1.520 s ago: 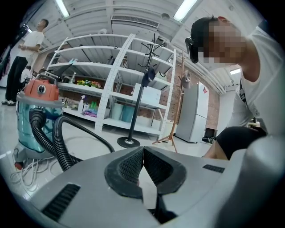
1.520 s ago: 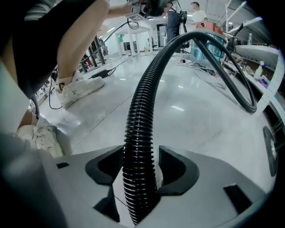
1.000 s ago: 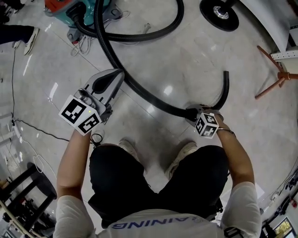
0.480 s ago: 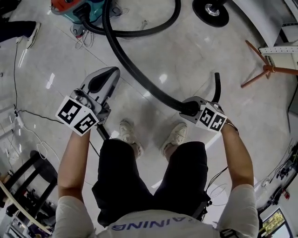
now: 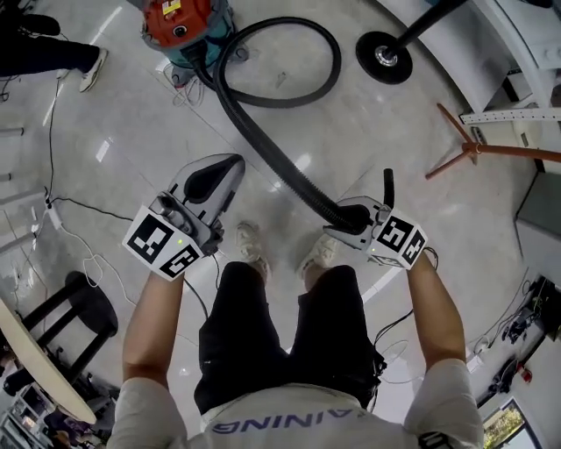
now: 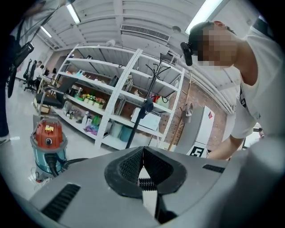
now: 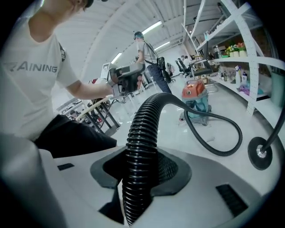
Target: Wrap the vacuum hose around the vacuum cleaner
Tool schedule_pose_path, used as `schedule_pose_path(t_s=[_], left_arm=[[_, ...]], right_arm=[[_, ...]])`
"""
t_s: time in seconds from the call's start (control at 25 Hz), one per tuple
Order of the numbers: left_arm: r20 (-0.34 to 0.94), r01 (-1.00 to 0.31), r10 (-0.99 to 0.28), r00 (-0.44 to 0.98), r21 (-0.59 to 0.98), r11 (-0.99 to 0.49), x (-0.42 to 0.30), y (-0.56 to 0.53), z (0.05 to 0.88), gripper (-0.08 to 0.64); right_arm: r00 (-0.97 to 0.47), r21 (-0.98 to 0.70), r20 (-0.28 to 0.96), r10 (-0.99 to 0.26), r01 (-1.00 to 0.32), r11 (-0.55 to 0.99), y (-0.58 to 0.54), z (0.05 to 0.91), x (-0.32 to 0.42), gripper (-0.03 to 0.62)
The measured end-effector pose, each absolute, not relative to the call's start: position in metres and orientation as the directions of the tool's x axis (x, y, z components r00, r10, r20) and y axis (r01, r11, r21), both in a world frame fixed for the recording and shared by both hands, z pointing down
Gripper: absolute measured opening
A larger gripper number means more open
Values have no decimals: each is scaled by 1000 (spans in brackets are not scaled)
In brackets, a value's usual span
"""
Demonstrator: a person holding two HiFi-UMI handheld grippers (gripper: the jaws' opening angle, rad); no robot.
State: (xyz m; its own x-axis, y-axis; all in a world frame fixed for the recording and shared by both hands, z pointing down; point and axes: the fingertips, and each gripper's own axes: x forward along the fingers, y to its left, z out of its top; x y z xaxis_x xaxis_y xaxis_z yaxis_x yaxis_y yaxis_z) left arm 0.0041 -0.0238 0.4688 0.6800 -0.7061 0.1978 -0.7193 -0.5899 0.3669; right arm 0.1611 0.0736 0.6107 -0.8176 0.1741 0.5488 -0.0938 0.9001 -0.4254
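Pale glossy floor (image 5: 377,131) fills the head view, under the person's legs and shoes. At 11 o'clock the vacuum (image 5: 180,22) stands upright, red on top and teal below; the left gripper view shows it (image 6: 48,144) at 9 o'clock before white shelves (image 6: 111,102).

The left gripper (image 5: 230,167) sits at 9 o'clock of centre and points toward 1 o'clock. Its jaws are together at the tips and nothing is clamped between them (image 6: 142,151).

The black ribbed hose (image 5: 263,140) leaves the vacuum, loops on the floor toward 1 o'clock, then runs diagonally down to the right gripper (image 5: 346,219), just right of centre. Its jaws are part-way apart and clamped on the hose, which fills the gap between them (image 7: 140,164). A short hose end pokes out beyond that gripper at 12 o'clock.
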Motion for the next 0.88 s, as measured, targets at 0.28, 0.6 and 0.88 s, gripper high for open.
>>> schedule_pose_path(t_s=[0.28, 0.6, 0.88], left_arm=[[161, -739, -746, 646, 378, -558, -25, -6, 342, 17], [119, -791, -820, 560, 370, -487, -89, 13, 229, 17], [116, -841, -860, 496, 312, -443, -141, 18, 160, 17]], right_arm=[[-880, -473, 472, 44, -211, 855, 61, 466, 123, 158], [-893, -416, 430, -134, -328, 848, 18, 325, 83, 156], [-883, -403, 391, -260, -418, 814, -8, 233, 50, 156]])
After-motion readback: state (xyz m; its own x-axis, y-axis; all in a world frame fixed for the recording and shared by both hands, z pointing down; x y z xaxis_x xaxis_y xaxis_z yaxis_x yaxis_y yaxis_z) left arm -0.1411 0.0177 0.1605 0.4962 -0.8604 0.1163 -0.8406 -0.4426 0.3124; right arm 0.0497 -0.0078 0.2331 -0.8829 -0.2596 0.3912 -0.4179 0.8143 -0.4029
